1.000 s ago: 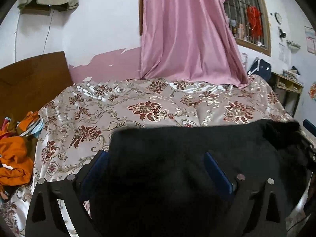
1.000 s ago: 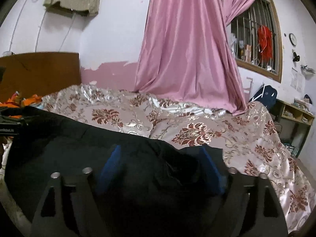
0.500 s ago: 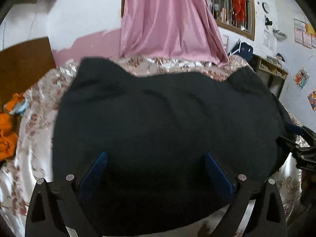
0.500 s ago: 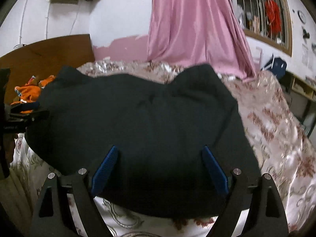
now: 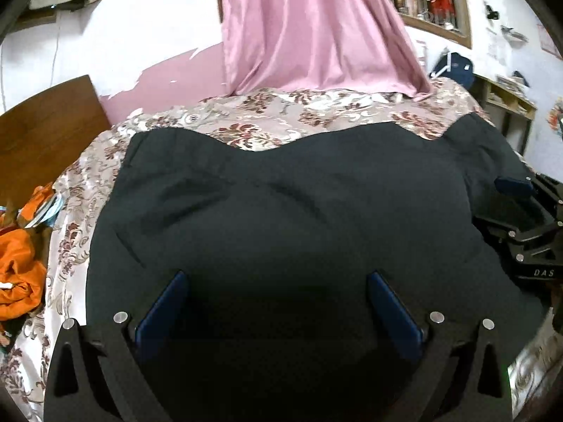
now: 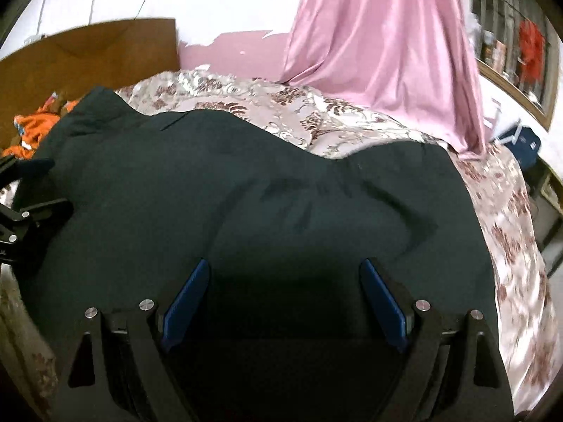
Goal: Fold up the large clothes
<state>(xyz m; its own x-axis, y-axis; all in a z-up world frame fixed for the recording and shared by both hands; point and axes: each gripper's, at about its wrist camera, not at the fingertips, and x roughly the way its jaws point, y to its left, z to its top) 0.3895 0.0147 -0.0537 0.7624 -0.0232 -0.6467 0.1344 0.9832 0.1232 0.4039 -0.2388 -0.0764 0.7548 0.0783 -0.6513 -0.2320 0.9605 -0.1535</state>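
A large black garment lies spread across the floral bedcover, with a few shallow creases. My left gripper hovers over the garment's near edge with its blue pads wide apart, open, pressing on nothing. In the right wrist view the same garment fills the middle. My right gripper also stands open over the near edge. Each gripper shows in the other's view: the right gripper at the garment's right side, the left gripper at its left side.
Orange clothes are heaped at the bed's left by the wooden headboard. A pink curtain hangs down onto the far edge of the bed. A dark blue bag and a shelf stand at the right wall.
The black garment, bunched close to both grippers a second ago, has billowed out and settled flat over the bed. Both grippers have come down toward its near edge.
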